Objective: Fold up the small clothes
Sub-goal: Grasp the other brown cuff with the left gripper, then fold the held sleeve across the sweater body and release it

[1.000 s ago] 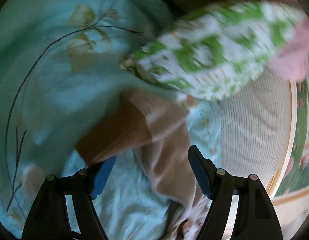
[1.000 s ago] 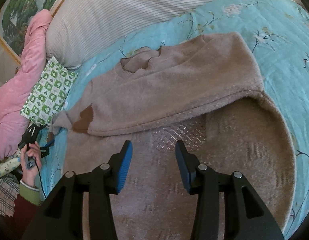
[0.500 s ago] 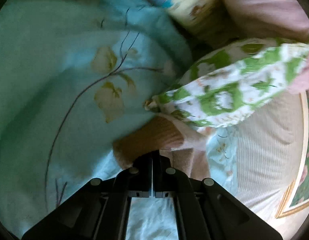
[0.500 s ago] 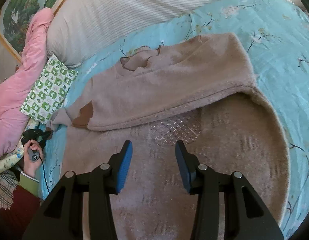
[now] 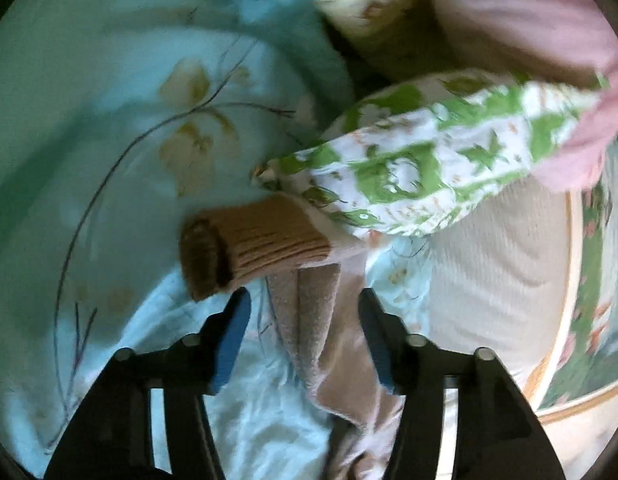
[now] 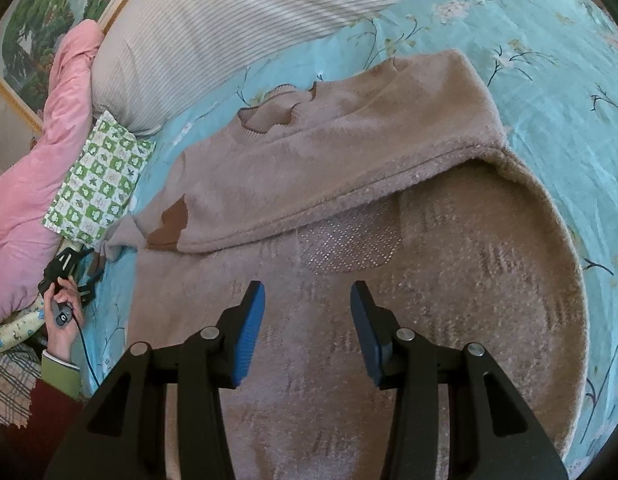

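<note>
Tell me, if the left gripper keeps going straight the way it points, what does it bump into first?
Probably the sweater sleeve, which already lies between the open left gripper fingers. Its brown cuff sits just ahead, and the green-and-white pillow is beyond that. Depth is hard to judge in this blurry view.

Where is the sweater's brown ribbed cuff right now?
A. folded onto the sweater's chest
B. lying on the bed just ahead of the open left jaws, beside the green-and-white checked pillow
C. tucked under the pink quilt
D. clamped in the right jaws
B: the brown cuff lies on the blue bedsheet just beyond the left gripper, whose jaws stand apart, next to the checked pillow.
</note>
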`<action>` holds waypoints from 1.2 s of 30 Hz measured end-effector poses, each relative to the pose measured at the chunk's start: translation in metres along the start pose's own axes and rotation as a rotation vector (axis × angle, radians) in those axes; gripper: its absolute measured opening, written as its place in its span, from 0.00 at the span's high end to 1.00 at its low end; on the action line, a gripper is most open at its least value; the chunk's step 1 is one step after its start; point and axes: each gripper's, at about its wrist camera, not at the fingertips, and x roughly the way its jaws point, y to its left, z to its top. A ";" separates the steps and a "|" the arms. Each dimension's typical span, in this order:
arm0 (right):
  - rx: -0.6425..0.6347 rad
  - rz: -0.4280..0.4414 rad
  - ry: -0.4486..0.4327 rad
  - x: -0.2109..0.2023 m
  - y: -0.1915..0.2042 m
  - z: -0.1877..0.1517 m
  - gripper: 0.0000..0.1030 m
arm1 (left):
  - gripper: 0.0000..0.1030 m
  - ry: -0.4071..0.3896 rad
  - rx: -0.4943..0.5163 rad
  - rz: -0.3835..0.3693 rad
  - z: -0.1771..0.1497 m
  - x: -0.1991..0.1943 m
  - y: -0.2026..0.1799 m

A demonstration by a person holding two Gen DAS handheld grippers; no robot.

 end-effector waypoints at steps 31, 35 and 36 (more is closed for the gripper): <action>0.055 0.016 -0.052 -0.026 -0.018 -0.005 0.55 | 0.92 0.285 1.020 -0.252 -0.292 0.095 -0.280; 0.083 -0.002 -0.076 -0.039 -0.033 -0.004 0.55 | 0.92 0.462 1.139 -0.261 -0.390 0.133 -0.283; 0.088 -0.004 -0.081 -0.041 -0.037 -0.004 0.55 | 0.92 0.485 1.161 -0.256 -0.406 0.144 -0.284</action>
